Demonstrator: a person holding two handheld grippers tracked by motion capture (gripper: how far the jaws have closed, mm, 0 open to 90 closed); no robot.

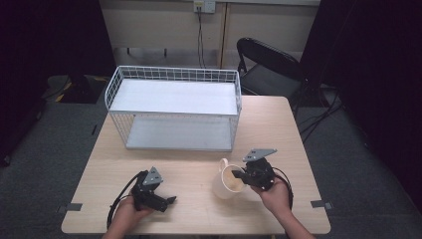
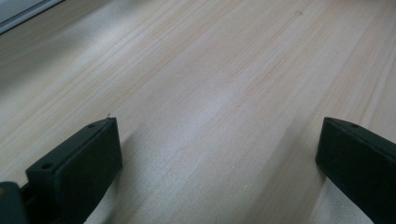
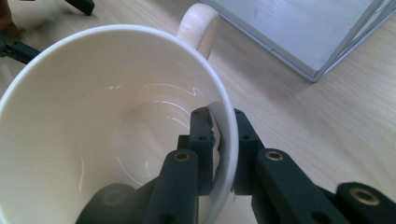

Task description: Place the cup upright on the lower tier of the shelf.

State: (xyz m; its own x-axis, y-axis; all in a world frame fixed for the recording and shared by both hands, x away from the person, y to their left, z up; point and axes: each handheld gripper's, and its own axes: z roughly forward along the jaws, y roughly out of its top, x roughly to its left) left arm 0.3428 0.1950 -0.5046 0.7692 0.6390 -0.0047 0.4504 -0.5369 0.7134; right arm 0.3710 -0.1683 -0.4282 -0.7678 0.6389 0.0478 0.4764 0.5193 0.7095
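Cream ceramic mug (image 1: 228,180) on the light wooden table (image 1: 199,209), in front of the white wire shelf rack (image 1: 174,107) and toward that rack's right end. Stands mouth-up, slightly tipped, long axis near vertical; handle (image 1: 223,162) points toward the rack, seen in the right gripper view (image 3: 201,25) aimed at the rack's lower shelf corner. No brand, label or writing readable on the mug, the rack or the grippers. Right gripper (image 1: 240,175) pinches the mug's rim on the side away from the rack: one jaw inside the cup, one outside, the wall clamped between them, as seen close up in the right gripper view (image 3: 221,140). Held by the right hand (image 1: 274,195). Left gripper (image 1: 169,201) in front of the rack's left half, well apart from the mug, low over bare table, held by the left hand (image 1: 130,211). Jaws spread wide in the left gripper view, nothing but wood grain between them. Black folding chair (image 1: 266,64) beyond the rack's right end, off the table.
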